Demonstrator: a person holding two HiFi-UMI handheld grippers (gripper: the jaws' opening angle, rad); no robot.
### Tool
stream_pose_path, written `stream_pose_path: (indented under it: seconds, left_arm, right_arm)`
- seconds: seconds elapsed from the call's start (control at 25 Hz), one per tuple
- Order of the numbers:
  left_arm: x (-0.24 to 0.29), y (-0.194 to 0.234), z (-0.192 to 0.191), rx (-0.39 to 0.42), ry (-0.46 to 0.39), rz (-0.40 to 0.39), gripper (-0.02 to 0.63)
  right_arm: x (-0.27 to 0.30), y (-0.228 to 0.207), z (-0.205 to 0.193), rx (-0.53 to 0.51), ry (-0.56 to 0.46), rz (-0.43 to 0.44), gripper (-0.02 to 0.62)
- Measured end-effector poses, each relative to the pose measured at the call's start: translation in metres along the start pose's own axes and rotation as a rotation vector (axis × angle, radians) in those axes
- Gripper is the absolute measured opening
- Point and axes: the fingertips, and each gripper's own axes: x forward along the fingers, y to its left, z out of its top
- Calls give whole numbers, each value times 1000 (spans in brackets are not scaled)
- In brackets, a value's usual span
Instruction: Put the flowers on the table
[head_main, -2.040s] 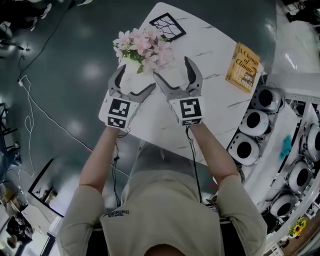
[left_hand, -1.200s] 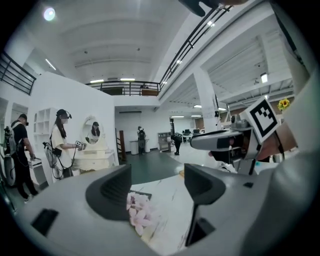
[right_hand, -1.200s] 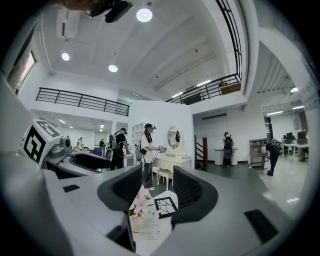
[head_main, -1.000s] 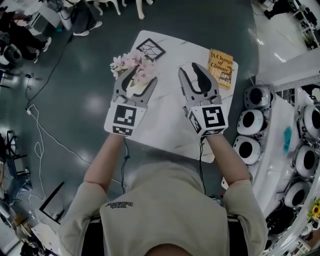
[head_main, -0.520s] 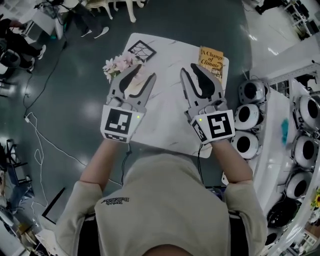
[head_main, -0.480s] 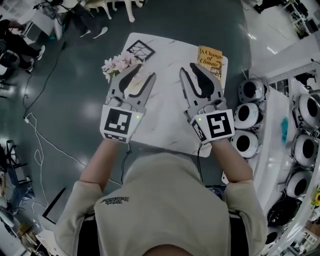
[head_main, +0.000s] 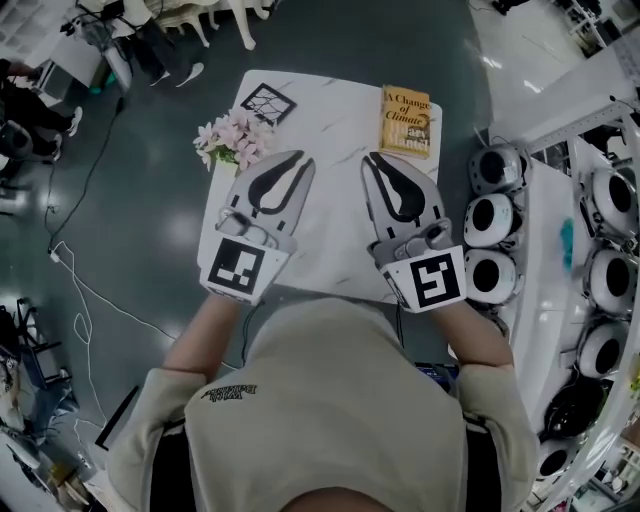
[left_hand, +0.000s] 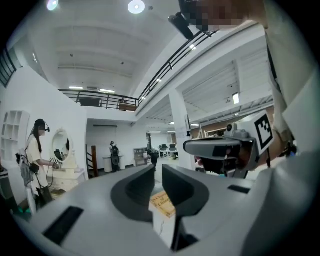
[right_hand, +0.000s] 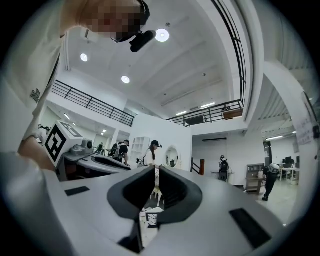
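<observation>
- Left gripper (head_main: 302, 160) points forward and level; its jaws have just been closing and stand all but together, nothing between them.
- Right gripper (head_main: 371, 160) is held alongside, apart from the left; its jaws have also just been closing, tips meeting, nothing between them.
- Left forearm (head_main: 196, 335) and right forearm (head_main: 478, 335) reach forward, bare.

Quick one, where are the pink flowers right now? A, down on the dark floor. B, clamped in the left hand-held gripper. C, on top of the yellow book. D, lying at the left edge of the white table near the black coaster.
D: the flowers lie at the left edge of the table, close to the black coaster and well apart from the book.
</observation>
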Motion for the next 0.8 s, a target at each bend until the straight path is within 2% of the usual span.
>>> stream_pose_path:
  seconds: [0.2, 0.4, 0.6, 0.8]
  left_arm:
    - [-4, -23, -6, -34, 8, -57, 30]
    - [-8, -43, -11, -55, -1, -89, 11]
    - [-11, -59, -21, -75, 28, -143, 9]
    - [-13, -60, -22, -64, 40, -144, 9]
  right_arm:
    - [-19, 9, -6, 52, 10, 0, 11]
    - [-30, 20, -12, 91, 20, 7, 9]
    - [-36, 25, -15, 114, 28, 11, 9]
    - [-37, 29, -19, 126, 52, 50, 9]
